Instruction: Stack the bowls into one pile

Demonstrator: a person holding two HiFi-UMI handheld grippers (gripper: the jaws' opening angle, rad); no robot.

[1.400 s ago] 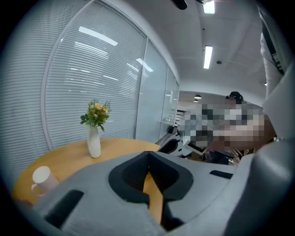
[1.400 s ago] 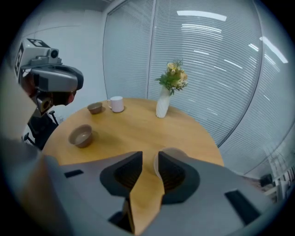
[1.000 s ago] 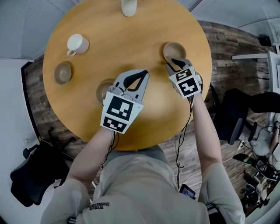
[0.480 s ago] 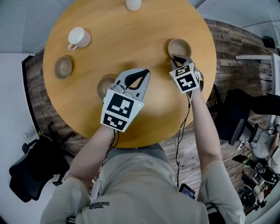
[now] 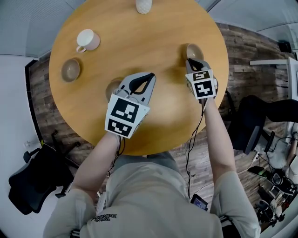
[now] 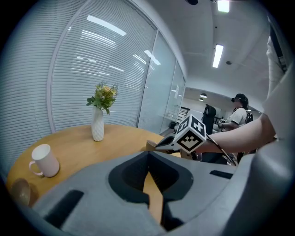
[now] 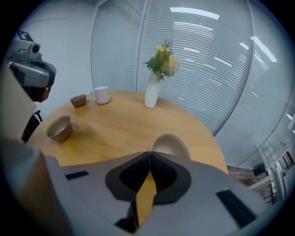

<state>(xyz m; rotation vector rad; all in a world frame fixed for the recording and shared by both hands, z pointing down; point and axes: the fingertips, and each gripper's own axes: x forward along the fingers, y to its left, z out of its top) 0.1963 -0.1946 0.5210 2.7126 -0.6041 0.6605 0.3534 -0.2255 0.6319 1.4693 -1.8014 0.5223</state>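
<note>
Three tan bowls sit apart on the round wooden table (image 5: pixel 158 32). One bowl (image 5: pixel 70 69) is at the far left. The middle bowl (image 5: pixel 113 87) is partly hidden under my left gripper (image 5: pixel 150 75), which hovers shut and empty, also seen in the left gripper view (image 6: pixel 148 159). The right bowl (image 5: pixel 195 50) lies just beyond my right gripper (image 5: pixel 190 61). In the right gripper view the right gripper (image 7: pixel 150 156) has its tips together at this bowl's (image 7: pixel 171 144) near left rim, with nothing seen between them.
A white mug (image 5: pixel 87 40) stands at the back left. A white vase with flowers (image 5: pixel 143 5) is at the far edge. The table's rim (image 5: pixel 222 79) runs close to the right bowl. Office chairs stand on the floor around the table.
My right gripper has edged a little forward and now covers more of the right bowl's near rim. The left gripper has hardly moved. Both stay shut.
</note>
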